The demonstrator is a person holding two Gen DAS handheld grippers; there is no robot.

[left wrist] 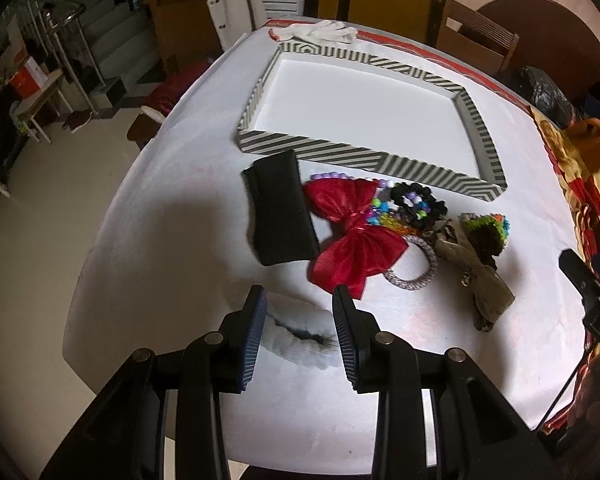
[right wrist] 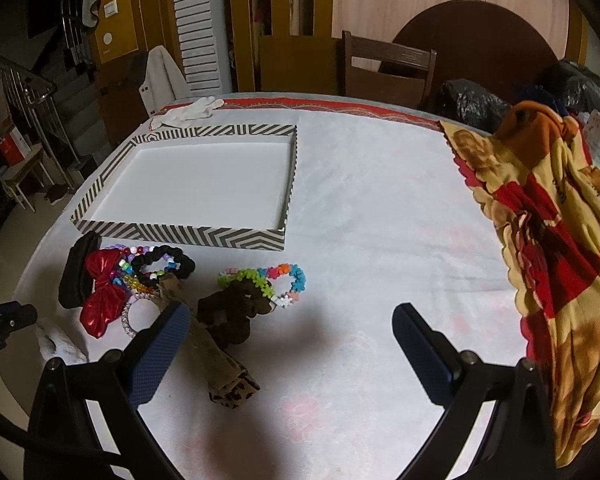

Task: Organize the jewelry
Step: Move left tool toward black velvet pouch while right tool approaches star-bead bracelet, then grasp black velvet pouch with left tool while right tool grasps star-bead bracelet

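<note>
A striped tray (left wrist: 340, 156) (right wrist: 180, 236) with a white floor stands empty on the white table. In front of it lies a pile: a black pouch (left wrist: 280, 216), a red bow (left wrist: 352, 240) (right wrist: 102, 296), beaded bracelets (left wrist: 416, 204) (right wrist: 160, 266), a silver bangle (left wrist: 416, 276), a brown scrunchie (right wrist: 232, 312), a leopard fabric piece (left wrist: 488, 284) (right wrist: 220, 368) and a colourful flower bracelet (right wrist: 288, 280). My left gripper (left wrist: 300, 312) is open around a white fluffy item (left wrist: 300, 336) lying on the table. My right gripper (right wrist: 292, 332) is wide open and empty, near the scrunchie.
A white glove (left wrist: 320, 32) (right wrist: 188, 110) lies behind the tray. A patterned orange-red blanket (right wrist: 548, 240) is heaped at the table's right edge. A wooden chair (right wrist: 384, 68) stands behind the table. The table's left edge drops to the floor.
</note>
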